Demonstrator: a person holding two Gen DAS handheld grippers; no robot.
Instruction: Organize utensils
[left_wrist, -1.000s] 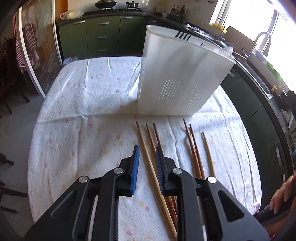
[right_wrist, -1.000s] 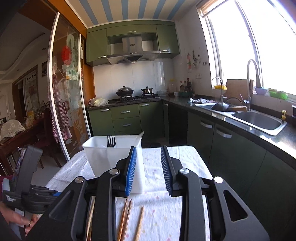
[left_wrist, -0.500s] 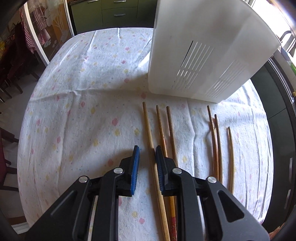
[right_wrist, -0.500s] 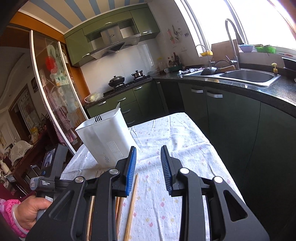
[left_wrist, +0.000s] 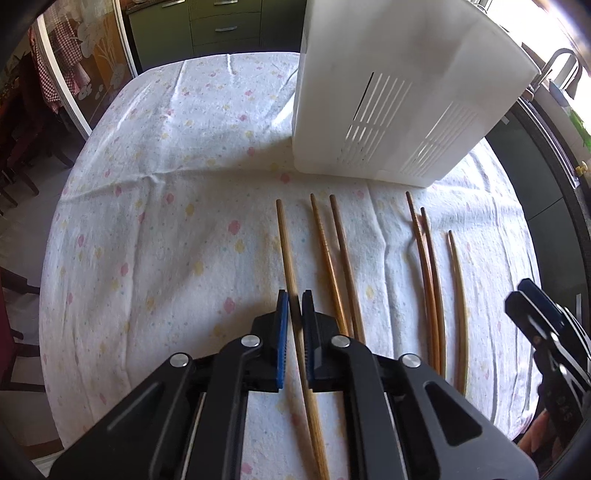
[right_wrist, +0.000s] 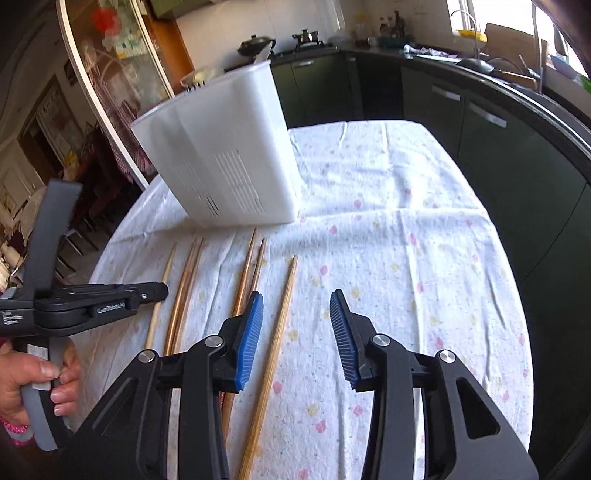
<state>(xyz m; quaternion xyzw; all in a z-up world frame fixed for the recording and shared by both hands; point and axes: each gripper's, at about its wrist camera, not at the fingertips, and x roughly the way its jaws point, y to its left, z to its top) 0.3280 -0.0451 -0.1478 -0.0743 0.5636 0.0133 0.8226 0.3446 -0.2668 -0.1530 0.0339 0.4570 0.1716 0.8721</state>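
Note:
Several wooden chopsticks lie side by side on the flowered tablecloth (left_wrist: 166, 184), in front of a white slotted utensil holder (left_wrist: 369, 110) (right_wrist: 229, 155). My left gripper (left_wrist: 294, 306) (right_wrist: 164, 290) points steeply down and is shut on the leftmost chopstick (left_wrist: 286, 251) (right_wrist: 168, 266), blue pads pressing both its sides. My right gripper (right_wrist: 297, 325) (left_wrist: 532, 302) hovers over the right end of the row with its jaws opening. The rightmost chopstick (right_wrist: 286, 295) lies on the cloth beneath it, close to the left finger (right_wrist: 253, 332), and neither pad touches it.
A hand (right_wrist: 33, 376) grips the left gripper's handle. Dark green cabinets (right_wrist: 498, 129) and a counter with a sink run along the table's right side. A glass sliding door (right_wrist: 110, 92) stands beyond the table's left. Bare cloth (right_wrist: 406, 258) stretches right of the chopsticks.
My left gripper sank a little and closed its jaws onto the leftmost chopstick. My right gripper dropped and tipped down from the room towards the table, and its jaws spread wider.

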